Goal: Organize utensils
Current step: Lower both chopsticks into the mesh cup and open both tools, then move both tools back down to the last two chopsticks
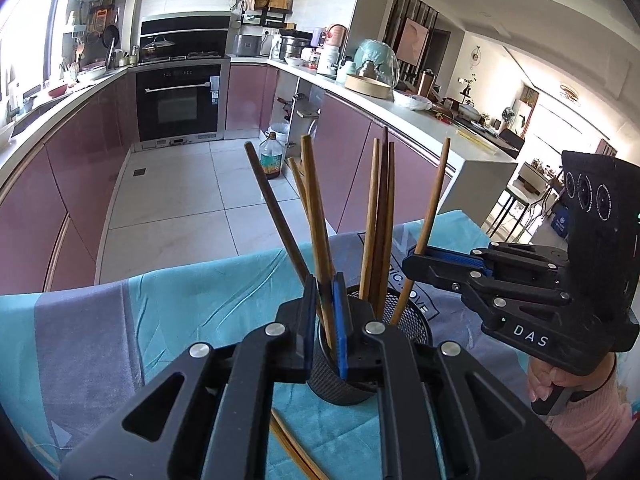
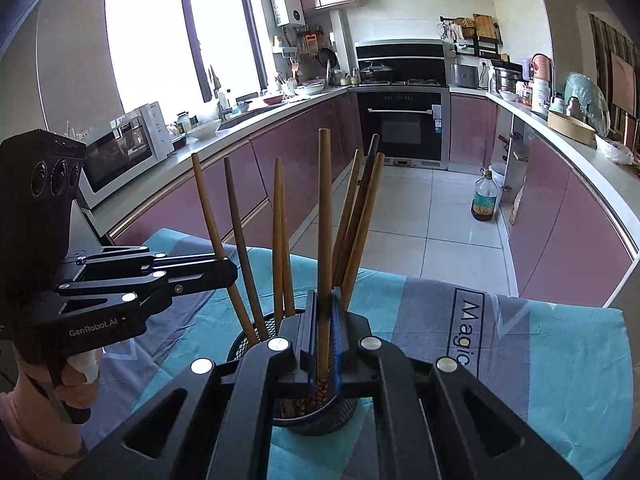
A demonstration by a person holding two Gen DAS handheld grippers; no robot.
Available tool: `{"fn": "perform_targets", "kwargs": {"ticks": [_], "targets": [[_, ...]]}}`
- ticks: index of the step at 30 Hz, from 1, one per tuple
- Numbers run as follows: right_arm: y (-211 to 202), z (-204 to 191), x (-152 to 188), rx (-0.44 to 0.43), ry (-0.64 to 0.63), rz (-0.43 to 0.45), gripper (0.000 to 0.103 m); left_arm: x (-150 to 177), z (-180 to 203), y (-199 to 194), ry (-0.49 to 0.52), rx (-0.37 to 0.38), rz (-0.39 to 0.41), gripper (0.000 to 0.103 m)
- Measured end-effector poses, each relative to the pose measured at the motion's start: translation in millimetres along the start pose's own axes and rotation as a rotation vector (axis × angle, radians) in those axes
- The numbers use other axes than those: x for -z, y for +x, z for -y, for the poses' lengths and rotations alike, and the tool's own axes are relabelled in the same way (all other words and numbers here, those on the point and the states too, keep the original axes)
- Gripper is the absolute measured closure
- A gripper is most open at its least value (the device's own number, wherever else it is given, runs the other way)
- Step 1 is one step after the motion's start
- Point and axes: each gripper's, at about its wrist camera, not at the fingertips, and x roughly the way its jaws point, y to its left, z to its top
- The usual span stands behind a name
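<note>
A black mesh cup (image 1: pixel 412 322) stands upright on a table draped in a teal and grey cloth (image 1: pixel 160 312), in a kitchen with mauve cabinets. The cup holds a fan of wooden chopsticks (image 1: pixel 378 224) standing on end — light and dark ones, leaning outward in different directions.

The left gripper (image 1: pixel 325 320) is pinched shut on one light chopstick (image 1: pixel 316 216), whose lower end is inside the cup. The right gripper (image 2: pixel 323 334) is likewise clamped on a single chopstick (image 2: pixel 324 208) that stands nearly upright, its patterned lower end down in the cup (image 2: pixel 320 416).

Each gripper reaches in from an opposite side of the cup. More chopsticks (image 1: pixel 294 450) lie flat on the cloth — just in front of the cup, under the left gripper.
</note>
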Motion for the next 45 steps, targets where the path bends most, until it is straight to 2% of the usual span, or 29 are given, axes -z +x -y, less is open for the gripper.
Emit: {"fn": "perform_targets", "kwargs": {"ticks": [4, 11, 26, 32, 35, 39, 45], "targets": [[0, 1, -2, 0.001, 0.006, 0.000, 0.095, 6, -3, 3, -0.006, -0.003, 0.002, 0.088], [-4, 3, 1, 0.000, 0.020, 0.023, 0.093, 19, -7, -1, -0.018, -0.042, 0.033, 0.070], [-14, 2, 4, 0.005, 0.036, 0.081, 0.093, 40, -15, -23, -0.037, -0.070, 0.077, 0.064], [-26, -7, 12, -0.036, 0.026, 0.092, 0.092, 53, -22, -33, -0.042, -0.088, 0.077, 0.063], [-31, -19, 20, -0.076, 0.006, 0.081, 0.092, 64, -27, -38, -0.048, -0.096, 0.071, 0.062], [-36, -41, 37, -0.156, -0.037, 0.050, 0.083, 83, -32, -42, -0.057, -0.104, 0.048, 0.062], [-13, -66, 73, -0.224, -0.046, -0.078, 0.083, 111, -34, -34, -0.066, -0.105, -0.025, 0.062]]}}
